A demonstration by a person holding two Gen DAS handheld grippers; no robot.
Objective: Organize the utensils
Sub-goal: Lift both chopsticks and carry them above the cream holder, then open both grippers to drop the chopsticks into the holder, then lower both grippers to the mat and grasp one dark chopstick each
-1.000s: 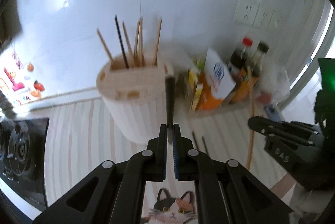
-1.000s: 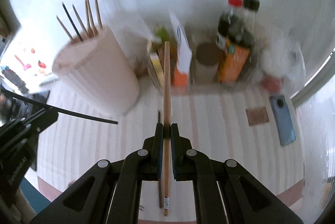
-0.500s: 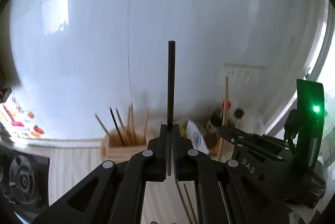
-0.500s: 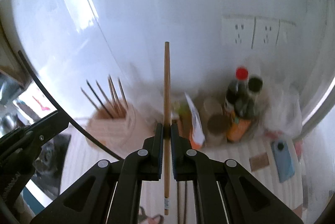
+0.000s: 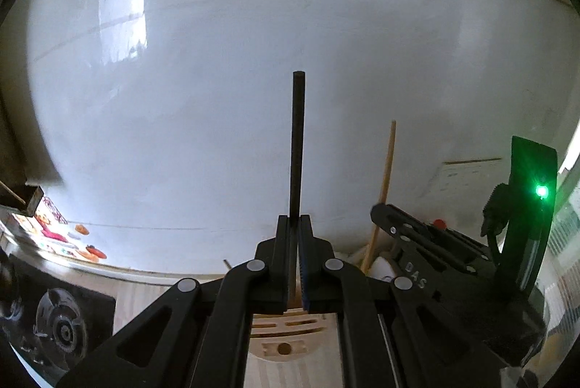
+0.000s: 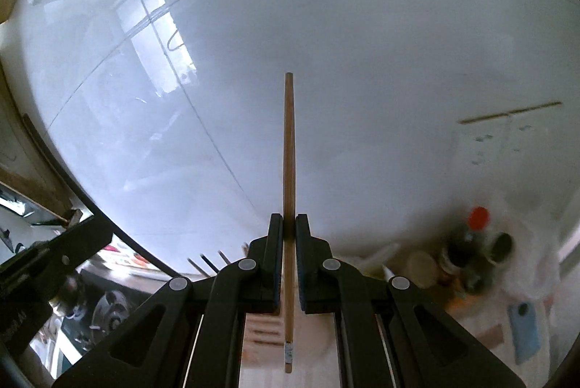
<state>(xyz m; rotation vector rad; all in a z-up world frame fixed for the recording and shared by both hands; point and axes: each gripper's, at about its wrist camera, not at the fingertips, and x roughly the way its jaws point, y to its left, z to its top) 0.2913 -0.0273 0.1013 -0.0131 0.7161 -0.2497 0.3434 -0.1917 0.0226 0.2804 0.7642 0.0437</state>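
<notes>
My left gripper [image 5: 294,225] is shut on a black chopstick [image 5: 297,141] that points up against the white wall. The slotted wooden lid of the utensil holder [image 5: 286,333] lies just below its fingers. My right gripper [image 6: 289,223] is shut on a wooden chopstick [image 6: 289,152], also pointing up; it shows in the left wrist view [image 5: 384,185] too, to the right of the black one. The tips of several chopsticks [image 6: 206,261] standing in the holder peek out left of the right gripper. The left gripper's body [image 6: 47,261] shows at the left edge of the right wrist view.
A gas hob [image 5: 61,326] lies at the lower left. Sauce bottles and jars [image 6: 471,257] crowd the back right corner, with a blue phone [image 6: 523,330] on the striped counter. Wall sockets [image 6: 507,134] sit on the white wall.
Both grippers have tilted further up toward the wall while holding their chopsticks. The holder has slid down to the bottom of both views and now lies directly below the fingers.
</notes>
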